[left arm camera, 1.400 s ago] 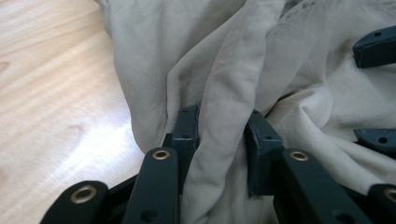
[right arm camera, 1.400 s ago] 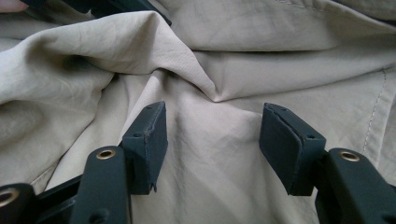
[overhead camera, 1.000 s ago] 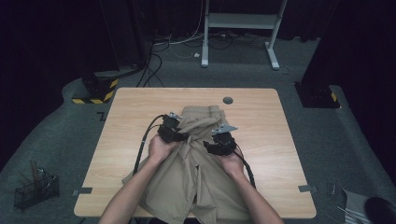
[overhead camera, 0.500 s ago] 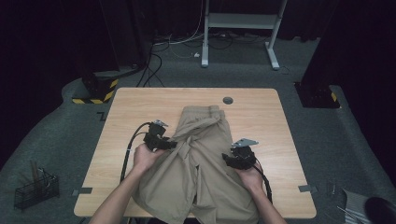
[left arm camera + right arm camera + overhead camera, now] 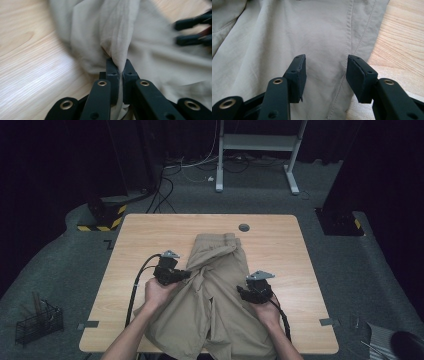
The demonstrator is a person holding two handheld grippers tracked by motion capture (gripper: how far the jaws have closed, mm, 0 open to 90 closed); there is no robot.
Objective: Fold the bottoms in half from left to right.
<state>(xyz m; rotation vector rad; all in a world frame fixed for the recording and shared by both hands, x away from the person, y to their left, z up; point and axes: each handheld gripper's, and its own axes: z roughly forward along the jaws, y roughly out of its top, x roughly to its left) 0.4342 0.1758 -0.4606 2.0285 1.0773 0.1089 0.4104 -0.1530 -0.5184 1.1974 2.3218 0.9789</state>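
- Trousers (image 5: 220, 295) of khaki cloth lie spread over the middle of the wooden table (image 5: 140, 240); in the high view we see the waistband toward twelve o'clock, just short of a round grommet (image 5: 244, 227), and the legs running down to six o'clock, over the near edge.
- At about nine o'clock from the garment's middle, we find the left gripper (image 5: 186, 275) at the cloth's edge. Its jaws have just been closing, and in the left gripper view we see the left gripper (image 5: 119, 67) clenched on a bunched fold of the trousers (image 5: 117, 35), the fabric squeezed between the pads and rising in a ridge toward twelve o'clock.
- At about three o'clock, we see the right gripper (image 5: 245, 292) resting over the right side of the cloth. In the right gripper view the right gripper (image 5: 325, 72) stands with jaws released and wide apart above flat fabric (image 5: 287, 35), a stitched seam running between them; whether the pads touch the cloth we cannot tell.
- Bare tabletop (image 5: 402, 37) shows at two o'clock of that right-hand jaw.
- Farther out, at eight o'clock off the table, we note a wire basket (image 5: 37, 322) on the grey floor.
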